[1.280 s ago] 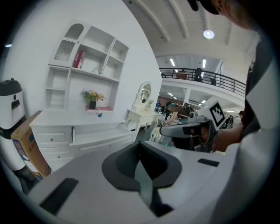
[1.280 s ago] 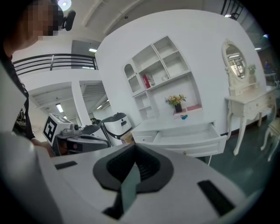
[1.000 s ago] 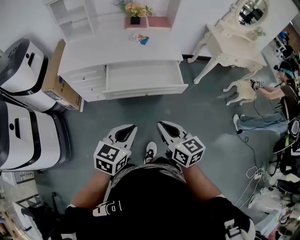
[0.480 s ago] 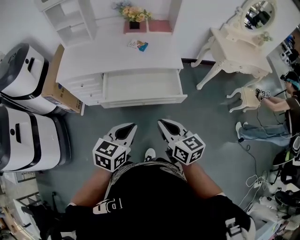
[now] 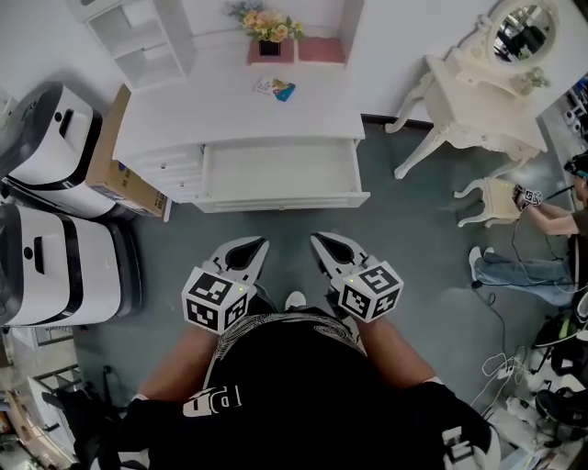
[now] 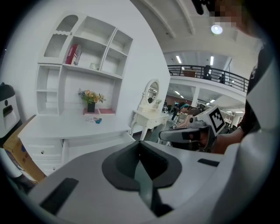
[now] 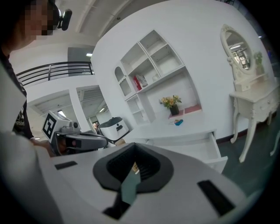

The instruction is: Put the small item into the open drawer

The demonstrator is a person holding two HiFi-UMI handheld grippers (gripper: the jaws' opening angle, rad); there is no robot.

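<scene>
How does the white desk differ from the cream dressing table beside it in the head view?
The white desk is boxy with a wide drawer pulled open; the dressing table is cream, on curved legs, with no drawer seen open. The desk carries a flower pot and a small item; the dressing table carries an oval mirror. Both stand against the white wall.
</scene>
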